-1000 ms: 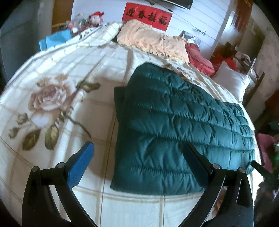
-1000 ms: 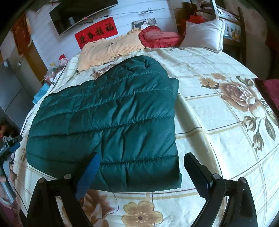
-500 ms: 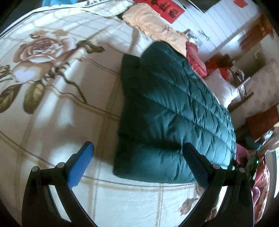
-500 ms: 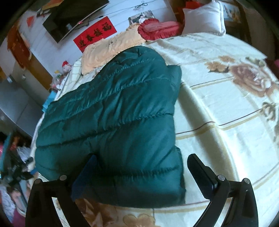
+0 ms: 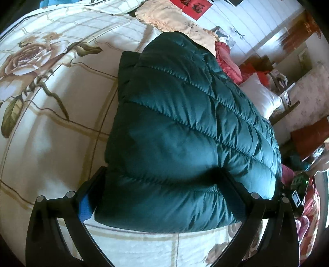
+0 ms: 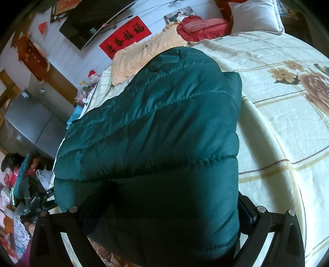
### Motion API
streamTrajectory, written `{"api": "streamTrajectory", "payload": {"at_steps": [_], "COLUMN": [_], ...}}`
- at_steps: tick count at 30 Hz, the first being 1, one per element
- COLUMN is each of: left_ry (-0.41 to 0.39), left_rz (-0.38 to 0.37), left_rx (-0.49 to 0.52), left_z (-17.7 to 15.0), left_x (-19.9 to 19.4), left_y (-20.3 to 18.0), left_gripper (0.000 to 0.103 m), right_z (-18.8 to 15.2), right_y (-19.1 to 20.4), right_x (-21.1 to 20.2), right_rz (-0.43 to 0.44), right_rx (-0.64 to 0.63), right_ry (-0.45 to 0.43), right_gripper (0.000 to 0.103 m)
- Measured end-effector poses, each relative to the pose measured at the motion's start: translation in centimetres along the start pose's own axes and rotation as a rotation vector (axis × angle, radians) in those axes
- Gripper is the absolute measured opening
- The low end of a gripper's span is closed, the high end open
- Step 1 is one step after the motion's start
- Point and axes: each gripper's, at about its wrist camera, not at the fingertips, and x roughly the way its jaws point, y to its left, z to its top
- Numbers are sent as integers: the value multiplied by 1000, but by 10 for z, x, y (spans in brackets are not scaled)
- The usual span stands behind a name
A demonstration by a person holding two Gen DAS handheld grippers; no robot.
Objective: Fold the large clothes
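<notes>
- The left gripper (image 5: 162,180) has its fingers spread wide, one on each side of the near left corner of the dark green quilted jacket (image 5: 185,127); the padded edge bulges up between them, and a strip of the blue pad (image 5: 85,207) shows just beside the jacket's side. Whether the pads press the fabric cannot be told.
- The right gripper (image 6: 170,203) also stands at its widest, straddling the near right corner of the jacket (image 6: 156,127); both of its fingers are half sunk behind the puffed edge, so contact cannot be judged there either.
- The jacket lies folded into a thick, roughly rectangular block on the bed, its quilted seams running crosswise and its narrower far end reaching toward the pillows.
- Under it spreads a cream bedspread (image 5: 51,131) with a checked pattern and large printed roses.
- At the head of the bed lie a peach ruffled pillow (image 6: 144,53), a red cushion (image 6: 197,28) and a white pillow (image 6: 255,16).
- On the white wall behind hang a red banner (image 6: 125,40) with dark characters and a dark screen (image 6: 90,24).
</notes>
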Motion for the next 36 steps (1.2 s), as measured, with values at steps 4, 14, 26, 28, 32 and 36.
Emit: {"api": "streamTrajectory", "payload": {"at_steps": [4, 14, 26, 28, 32, 36], "left_ry": [-10, -99, -80, -64, -44, -44], "left_rz": [5, 43, -6, -1, 10, 45], "left_rx": [21, 128, 198, 209, 202, 159], "left_z": [0, -7, -55, -72, -100, -110], "left_x": [-3, -33, -92, -98, -103, -96], "left_y": [-5, -26, -25, -21, -9, 1], "left_gripper": [99, 52, 49, 49, 50, 57], "right_z": [1, 1, -33, -47, -70, -79], "right_y": [5, 39, 56, 54, 42, 24], "right_x": [0, -27, -70, -78, -85, -72], "right_rz": [0, -53, 4, 15, 25, -65], "right_rx": [1, -100, -152, -148, -100, -42], "right_ry": [-7, -50, -7, 9, 35, 72], "right_gripper": [101, 48, 45, 45, 48, 70]}}
